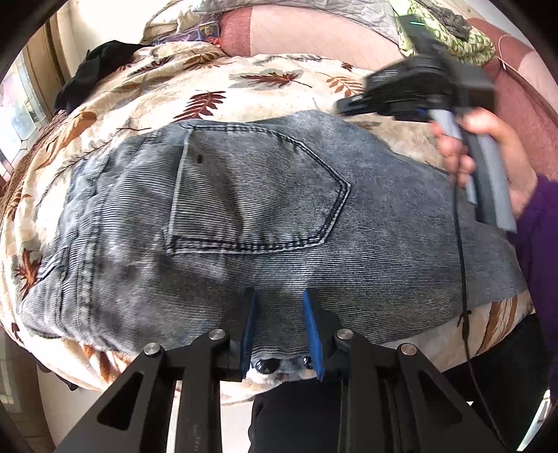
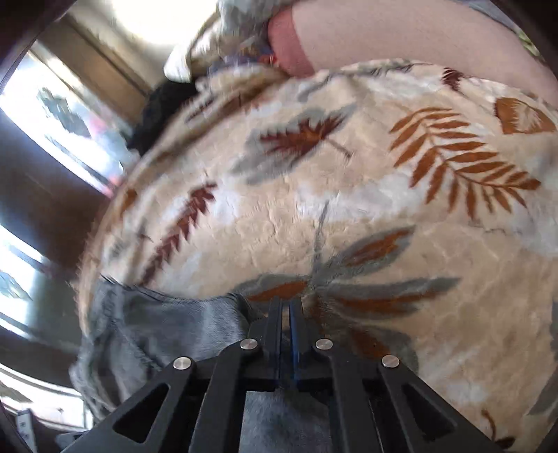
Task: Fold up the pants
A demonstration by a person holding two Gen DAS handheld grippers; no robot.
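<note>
Grey washed jeans (image 1: 251, 216) lie folded on a leaf-patterned blanket (image 1: 167, 87), back pocket (image 1: 258, 188) facing up. My left gripper (image 1: 280, 296) is open, its blue pads astride the near edge of the jeans by the waistband buttons. My right gripper (image 1: 352, 102) hovers above the far right edge of the jeans, held in a hand. In the right wrist view its jaws (image 2: 287, 305) are shut with nothing between them, just above the blanket (image 2: 348, 209), with the jeans (image 2: 167, 331) to the lower left.
A black garment (image 1: 94, 69) lies at the blanket's far left. Pillows and a green patterned cloth (image 1: 453, 31) sit at the back on a pink sofa (image 1: 314, 31). A window is at the left. The right gripper's cable (image 1: 462, 278) hangs over the jeans.
</note>
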